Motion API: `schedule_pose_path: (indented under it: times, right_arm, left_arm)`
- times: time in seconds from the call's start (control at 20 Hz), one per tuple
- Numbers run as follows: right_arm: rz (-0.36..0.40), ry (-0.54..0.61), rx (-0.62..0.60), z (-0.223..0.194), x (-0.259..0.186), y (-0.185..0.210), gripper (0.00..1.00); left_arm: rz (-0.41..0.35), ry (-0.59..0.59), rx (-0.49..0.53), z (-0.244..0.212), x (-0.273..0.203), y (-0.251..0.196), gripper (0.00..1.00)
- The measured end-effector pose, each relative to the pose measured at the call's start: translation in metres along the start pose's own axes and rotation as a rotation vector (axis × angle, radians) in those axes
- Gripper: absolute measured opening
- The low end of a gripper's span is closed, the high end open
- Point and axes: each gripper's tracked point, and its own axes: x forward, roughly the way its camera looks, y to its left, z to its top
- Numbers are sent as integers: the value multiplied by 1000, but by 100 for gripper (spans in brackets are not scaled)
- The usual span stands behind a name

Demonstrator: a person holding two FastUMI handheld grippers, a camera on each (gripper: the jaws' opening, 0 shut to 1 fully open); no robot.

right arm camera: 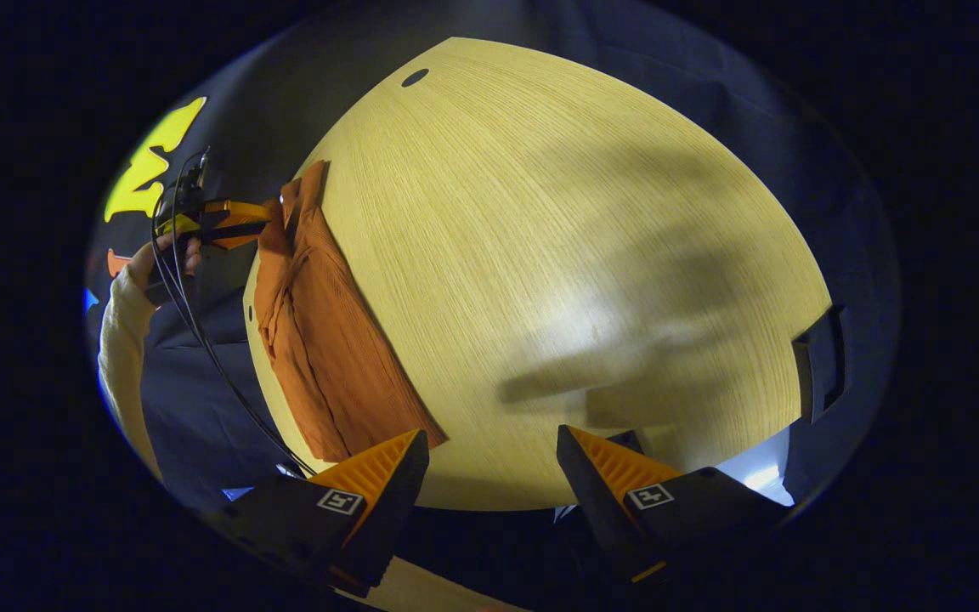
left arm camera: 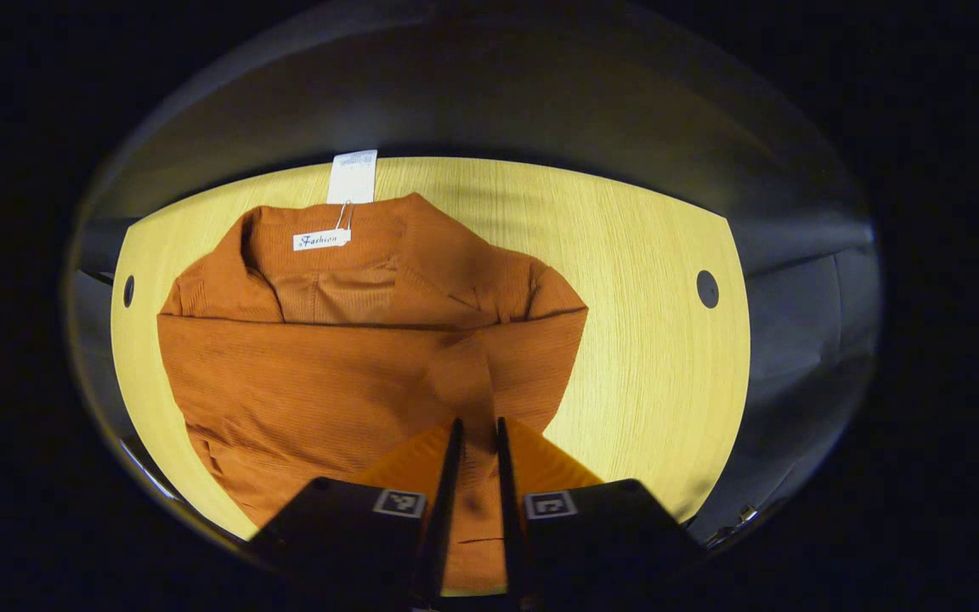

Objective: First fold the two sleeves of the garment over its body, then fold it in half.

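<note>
A rust-orange ribbed garment [left arm camera: 328,374] lies on the pale wooden table [left arm camera: 651,340], collar and white tags [left arm camera: 352,177] at the far side. One layer is folded across its body along a straight edge. My left gripper [left arm camera: 478,433] is shut on a strip of the garment's cloth that rises between its fingers. In the right gripper view the garment [right arm camera: 328,340] lies along the table's left edge, with the left gripper [right arm camera: 262,223] pinching its far end and a hand [right arm camera: 154,259] in a pale sleeve holding it. My right gripper [right arm camera: 494,449] is open over the bare table, beside the garment's near corner.
The table [right arm camera: 557,255] has small round holes [left arm camera: 707,289] near its far corners. Dark cloth surrounds the table. A dark block [right arm camera: 821,361] sits at the table's right edge in the right gripper view, and cables [right arm camera: 200,340] hang from the left gripper.
</note>
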Motion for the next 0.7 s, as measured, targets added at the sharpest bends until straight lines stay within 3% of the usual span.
schedule_pose_path:
  times: [0.05,0.1,0.2,0.3,0.35,0.45,0.55,0.7]
  right_arm:
    - [2,-1,0,0,0,1,96]
    - [4,-2,-2,0,-1,2,96]
    - [5,-7,-8,1,0,5,96]
    - [7,-6,-13,3,0,10,96]
    - [8,-4,-15,4,-2,12,96]
    - [4,17,-31,4,-12,19,92]
    - [3,10,-77,14,-29,32,96]
    - [-2,-38,-187,38,-57,53,96]
  left_arm:
    - [-9,2,6,-2,-2,-1,40]
    - [-13,-1,11,-4,-5,-3,55]
    - [-30,-12,17,-8,-14,-7,71]
    - [-57,-36,25,-17,-23,-7,75]
    - [-71,-44,28,-25,-32,-4,93]
    - [-97,-69,30,-42,-54,3,96]
    - [-131,-117,25,-59,-84,16,100]
    - [-159,-177,-3,-92,-135,53,96]
